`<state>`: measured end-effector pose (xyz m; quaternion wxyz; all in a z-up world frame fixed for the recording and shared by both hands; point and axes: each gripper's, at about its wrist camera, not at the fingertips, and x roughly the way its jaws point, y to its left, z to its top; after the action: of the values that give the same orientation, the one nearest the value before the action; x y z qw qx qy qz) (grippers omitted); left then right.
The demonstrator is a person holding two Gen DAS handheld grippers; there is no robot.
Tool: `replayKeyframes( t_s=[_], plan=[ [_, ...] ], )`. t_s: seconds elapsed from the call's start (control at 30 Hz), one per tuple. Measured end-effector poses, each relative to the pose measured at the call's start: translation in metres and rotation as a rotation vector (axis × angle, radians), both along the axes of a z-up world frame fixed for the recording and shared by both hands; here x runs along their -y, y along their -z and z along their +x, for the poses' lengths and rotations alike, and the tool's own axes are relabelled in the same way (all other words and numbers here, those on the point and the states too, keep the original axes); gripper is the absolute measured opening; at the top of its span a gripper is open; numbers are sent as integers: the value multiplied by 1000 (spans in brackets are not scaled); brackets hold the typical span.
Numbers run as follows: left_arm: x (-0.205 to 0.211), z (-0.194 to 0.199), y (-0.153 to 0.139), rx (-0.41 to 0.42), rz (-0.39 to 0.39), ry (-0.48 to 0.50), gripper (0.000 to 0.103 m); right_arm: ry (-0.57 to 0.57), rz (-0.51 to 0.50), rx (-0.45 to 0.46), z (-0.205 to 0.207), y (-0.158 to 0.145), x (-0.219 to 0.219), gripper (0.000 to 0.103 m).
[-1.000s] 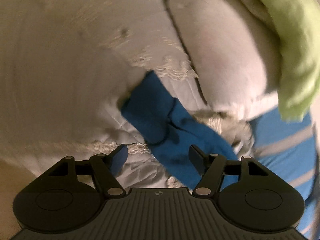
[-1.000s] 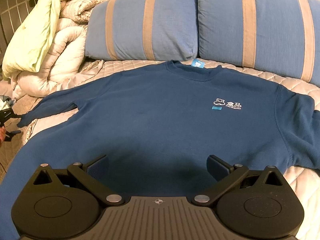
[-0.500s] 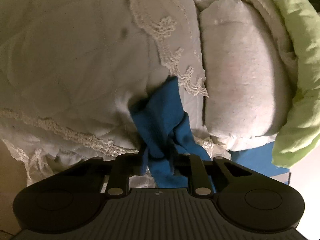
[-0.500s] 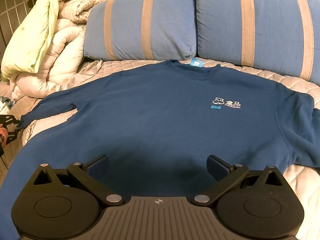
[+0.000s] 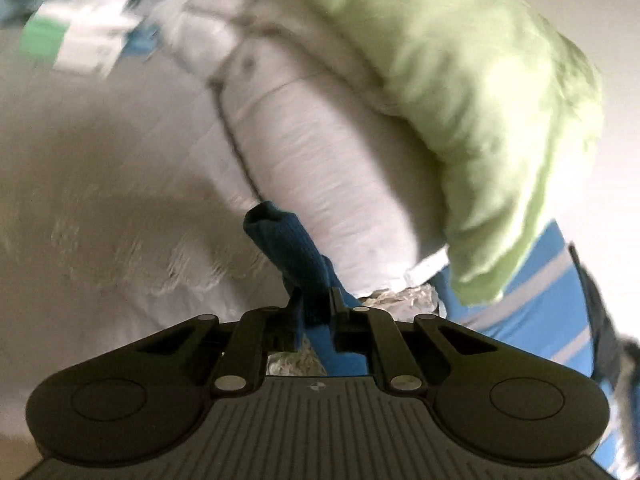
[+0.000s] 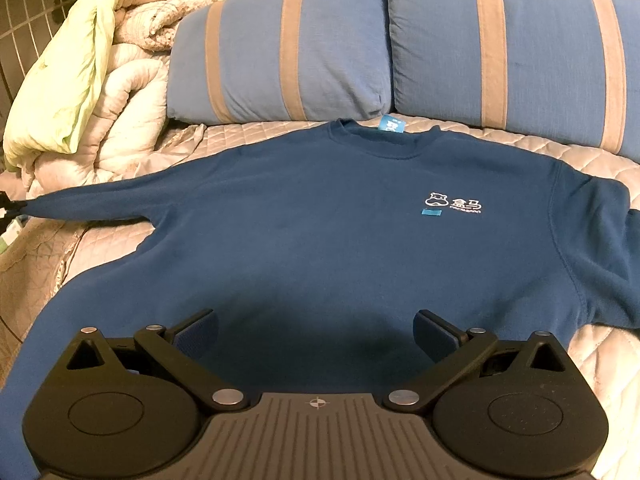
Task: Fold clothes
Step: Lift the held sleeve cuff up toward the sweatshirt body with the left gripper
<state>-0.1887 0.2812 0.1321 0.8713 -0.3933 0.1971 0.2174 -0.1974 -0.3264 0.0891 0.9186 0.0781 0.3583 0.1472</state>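
Observation:
A dark blue sweatshirt [image 6: 320, 220] with a white chest logo lies front-up on the quilted bed, collar toward the pillows. Its left sleeve [image 6: 100, 200] is stretched out straight to the left, and its cuff [image 5: 280, 236] is clamped in my left gripper [image 5: 314, 308], which is shut on it and lifted off the bed. That gripper shows as a dark tip at the far left edge of the right wrist view [image 6: 8, 208]. My right gripper [image 6: 316, 332] is open and empty, hovering over the sweatshirt's lower hem. The right sleeve [image 6: 608, 264] lies bent at the right.
Two blue pillows with tan stripes [image 6: 280, 52] [image 6: 520, 40] stand at the head of the bed. A rolled white quilt [image 6: 132, 112] with a light green blanket [image 6: 68, 80] lies at the left, close behind the held cuff [image 5: 480, 100]. The quilted bedspread [image 6: 600, 360] shows around the garment.
My left gripper closed on the sleeve cuff, then lifted and pulled it outward, so the sleeve now runs straight. The left view is motion-blurred. My right gripper stayed put and open.

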Motion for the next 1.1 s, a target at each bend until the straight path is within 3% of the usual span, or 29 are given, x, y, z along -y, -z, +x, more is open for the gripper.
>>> replayKeyframes(
  t_s=[0.1,0.3,0.47,0.6,0.87,1.1],
  plan=[
    [5,7,10,-70,42,-10,12,0,6,-1,0,0,1,103],
    [3,-1,47,-144,-20,-82,12,-1,19,1,1,1,4,103],
    [10,3,38,-173,54,-60,12,-19,43,-11,3,2,6,103],
    [27,10,9,-153,165,-45,12,-23,48,-21,4,3,6,103],
    [100,46,-53,-100,514,89,12,-21,61,-24,4,3,7,103],
    [152,83,-70,-78,624,183,12,-23,70,-19,4,3,9,103]
  ],
)
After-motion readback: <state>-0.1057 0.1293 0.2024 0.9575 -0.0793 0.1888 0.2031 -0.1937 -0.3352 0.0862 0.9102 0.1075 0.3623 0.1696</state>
